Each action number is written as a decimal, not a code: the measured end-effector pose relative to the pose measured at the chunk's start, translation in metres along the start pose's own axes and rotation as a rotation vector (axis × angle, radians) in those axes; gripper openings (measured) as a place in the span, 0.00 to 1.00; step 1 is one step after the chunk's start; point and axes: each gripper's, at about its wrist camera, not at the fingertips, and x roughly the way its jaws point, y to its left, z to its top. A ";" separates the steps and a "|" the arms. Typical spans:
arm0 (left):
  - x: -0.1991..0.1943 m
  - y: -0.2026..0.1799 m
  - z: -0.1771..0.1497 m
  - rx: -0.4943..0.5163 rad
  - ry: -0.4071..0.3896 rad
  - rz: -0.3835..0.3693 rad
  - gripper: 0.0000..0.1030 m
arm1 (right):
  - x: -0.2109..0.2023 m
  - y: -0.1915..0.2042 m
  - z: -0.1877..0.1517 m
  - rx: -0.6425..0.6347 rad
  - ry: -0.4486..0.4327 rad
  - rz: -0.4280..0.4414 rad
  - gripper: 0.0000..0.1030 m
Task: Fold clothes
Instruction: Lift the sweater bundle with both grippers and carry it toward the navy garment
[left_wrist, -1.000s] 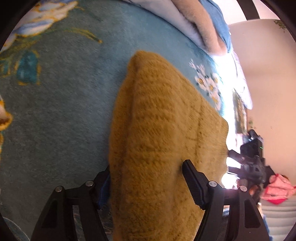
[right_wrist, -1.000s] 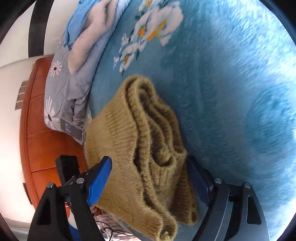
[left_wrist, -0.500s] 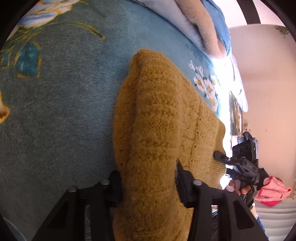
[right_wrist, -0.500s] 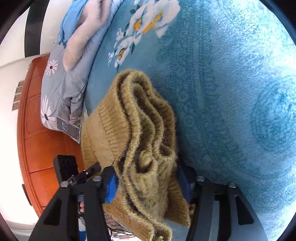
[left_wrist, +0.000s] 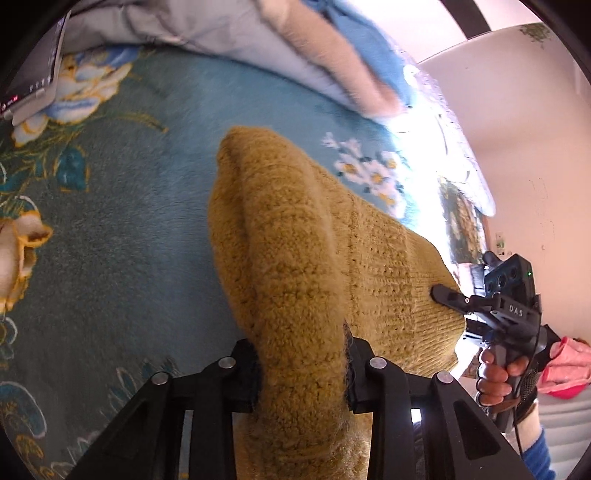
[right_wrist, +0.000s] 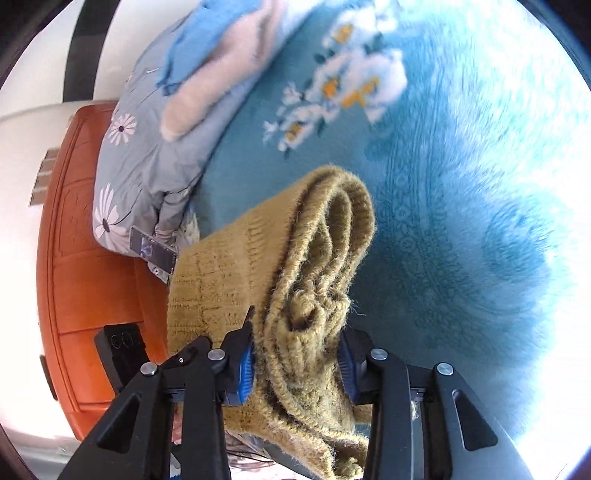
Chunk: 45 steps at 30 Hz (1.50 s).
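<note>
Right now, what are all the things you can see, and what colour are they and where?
sweater: one, mustard yellow knit, folded and bunched, between both grippers above the blanket
blanket: one, teal with flower print, spread under everything
quilt: one, grey-blue with white daisies, heaped at the blanket's far edge
folded clothes: two, one blue and one beige, on top of the quilt
headboard: one, orange wood, behind the quilt
pink cloth: one, far right in the left wrist view
left gripper: one, black, jaws closing on the sweater
right gripper: one, black with blue pads, jaws closing on the sweater
hand: one, holding the right gripper's handle
</note>
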 end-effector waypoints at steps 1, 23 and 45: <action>-0.001 -0.006 -0.002 0.005 -0.010 -0.007 0.33 | -0.008 0.002 -0.002 -0.010 -0.008 0.000 0.38; 0.045 -0.249 0.000 0.347 -0.071 -0.178 0.33 | -0.260 0.000 -0.029 -0.141 -0.292 -0.111 0.37; 0.179 -0.489 -0.025 0.581 0.088 -0.382 0.33 | -0.496 -0.113 0.051 -0.085 -0.327 -0.423 0.37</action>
